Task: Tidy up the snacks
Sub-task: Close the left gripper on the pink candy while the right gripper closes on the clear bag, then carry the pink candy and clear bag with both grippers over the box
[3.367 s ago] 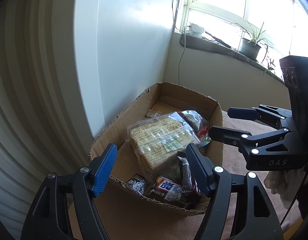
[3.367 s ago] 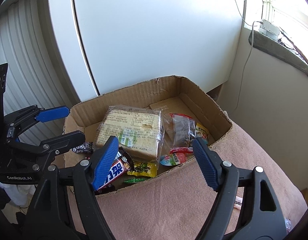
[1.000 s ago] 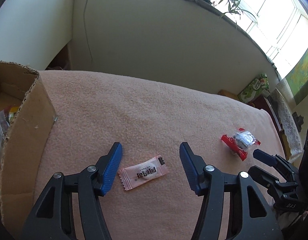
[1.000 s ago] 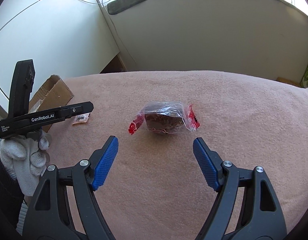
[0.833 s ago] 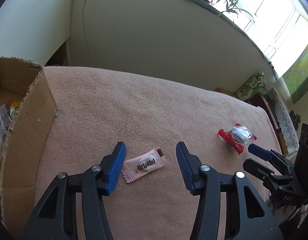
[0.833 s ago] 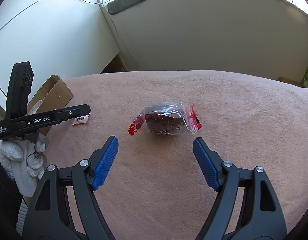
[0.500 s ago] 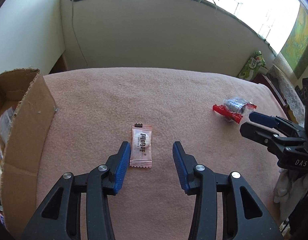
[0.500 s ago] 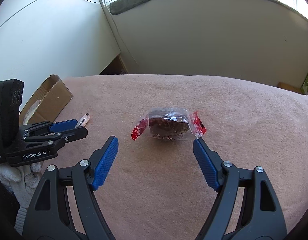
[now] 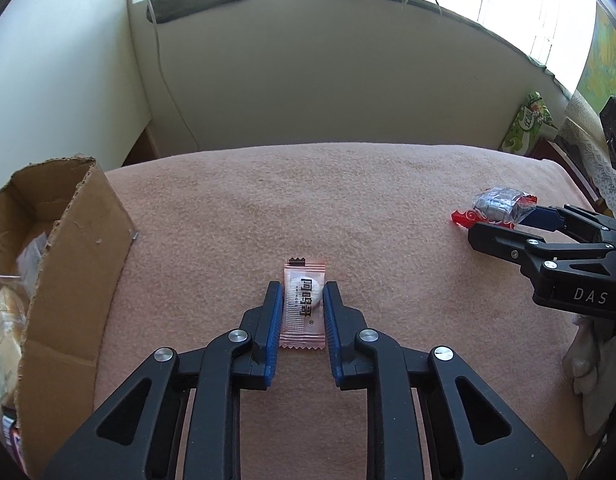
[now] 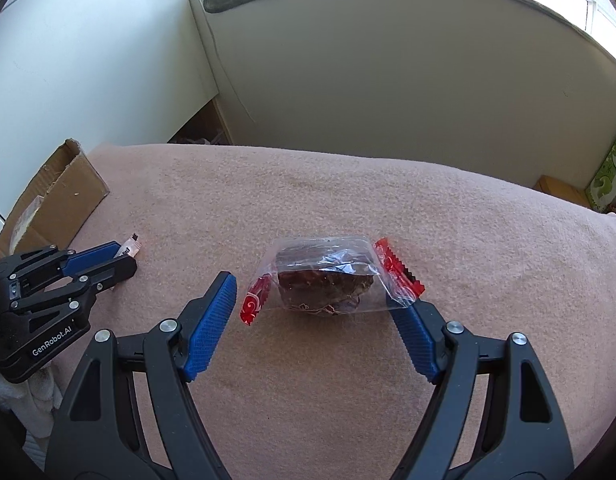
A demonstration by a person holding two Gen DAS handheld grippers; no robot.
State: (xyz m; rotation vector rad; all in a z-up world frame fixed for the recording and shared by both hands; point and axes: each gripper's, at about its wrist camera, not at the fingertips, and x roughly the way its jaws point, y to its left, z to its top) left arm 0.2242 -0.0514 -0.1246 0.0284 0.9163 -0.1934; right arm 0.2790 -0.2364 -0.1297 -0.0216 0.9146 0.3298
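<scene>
A pink fleece blanket (image 9: 348, 208) covers a flat surface beneath a window wall. Lying on it, near the middle in the left wrist view, is a small flat pale pink candy sachet with black printed characters (image 9: 302, 304). Its long axis runs from near to far, straight along the line of the gripper; the crimped end with a black mark points away toward the wall, and the other crimped end points back toward the camera.

The left gripper (image 9: 303, 312), black with ribbed blue pads, has its jaws drawn together on the sachet, one pad pressing each long side. The sachet lies flat on the blanket.

To the left stands an open brown cardboard box (image 9: 73, 248) with a torn rim. Clear-wrapped snacks show inside it, against the left edge of the view.

Well to the right on the blanket lies a clear plastic packet with red crimped ends, holding a dark brown cake (image 10: 328, 280). Its long axis runs left to right, across the right gripper's line. The right gripper (image 10: 320, 300), of the same black and blue make, stands with its jaws wide apart on either side of the packet. The left pad is clear of the left red end; the right red end overlaps the right pad's tip, and whether they touch cannot be told.

A green printed carton (image 9: 526, 128) stands beyond the blanket's far right corner.
</scene>
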